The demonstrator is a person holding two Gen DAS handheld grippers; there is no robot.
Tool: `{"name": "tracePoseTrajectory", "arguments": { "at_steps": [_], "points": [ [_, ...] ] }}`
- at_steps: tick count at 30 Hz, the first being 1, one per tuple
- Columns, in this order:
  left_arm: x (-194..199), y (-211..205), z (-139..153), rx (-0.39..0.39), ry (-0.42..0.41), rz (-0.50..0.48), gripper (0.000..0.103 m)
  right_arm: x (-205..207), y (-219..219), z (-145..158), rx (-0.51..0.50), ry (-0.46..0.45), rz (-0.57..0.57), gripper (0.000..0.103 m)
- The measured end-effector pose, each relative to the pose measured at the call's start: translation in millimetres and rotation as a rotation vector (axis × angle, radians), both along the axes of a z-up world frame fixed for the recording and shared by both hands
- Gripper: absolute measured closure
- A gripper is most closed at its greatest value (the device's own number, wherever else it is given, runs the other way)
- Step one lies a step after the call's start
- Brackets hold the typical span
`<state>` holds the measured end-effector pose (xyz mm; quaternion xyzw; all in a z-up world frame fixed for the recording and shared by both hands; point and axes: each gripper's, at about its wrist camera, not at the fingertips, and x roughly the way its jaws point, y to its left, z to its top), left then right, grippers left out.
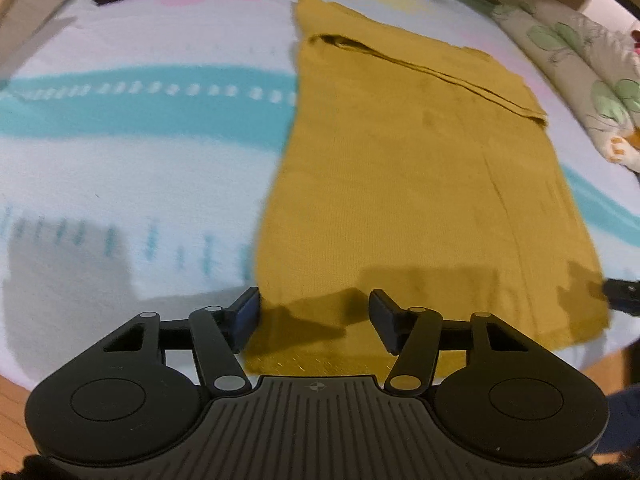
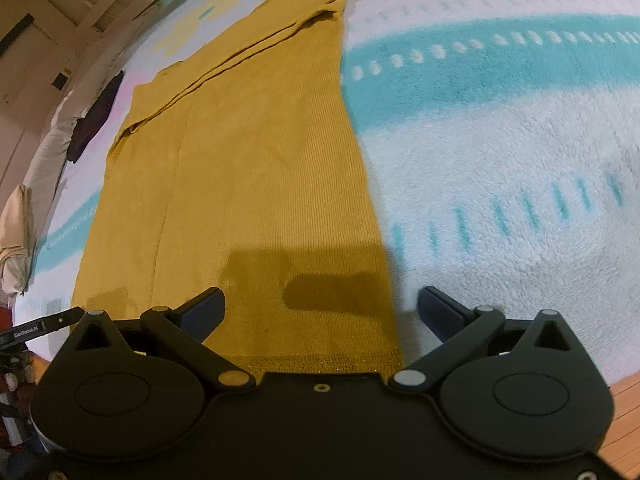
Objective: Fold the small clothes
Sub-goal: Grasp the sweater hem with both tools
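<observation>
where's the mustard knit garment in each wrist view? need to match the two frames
Left wrist: mustard knit garment fills centre and right, near hem between the open left gripper fingers.
Right wrist: garment fills centre and left, its right edge running down into the open right gripper.
Shared landmark: the teal dotted band on the fleece blanket.

Mustard-yellow knit garment (image 1: 400,184) (image 2: 256,168) lies flat on fuzzy white blanket w/ teal stripes, folded lengthwise into a long narrow panel, side layers tucked over w/ visible fold edges near the far end, ribbed hem at the near end, surface smooth, no bunching.
</observation>
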<state>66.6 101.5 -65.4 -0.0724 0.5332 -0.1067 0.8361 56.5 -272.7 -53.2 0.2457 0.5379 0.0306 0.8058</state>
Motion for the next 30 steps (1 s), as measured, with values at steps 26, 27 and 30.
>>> {"name": "tracePoseTrajectory", "arguments": {
  "at_steps": [26, 27, 30],
  "points": [
    [2.2, 9.0, -1.4, -0.055, -0.009, 0.033, 0.088, -12.1, -1.7, -2.4, 0.121, 0.049, 0.028, 0.009],
    [2.1, 7.8, -1.3, -0.048, -0.013, 0.029, 0.089, -11.4, -0.1, -0.5, 0.101, 0.047, 0.036, 0.02],
    [2.8, 4.9, 0.8, -0.048, -0.025, 0.027, 0.095, -11.6, 0.8, 1.9, 0.051, 0.046, 0.038, 0.073]
  ]
}}
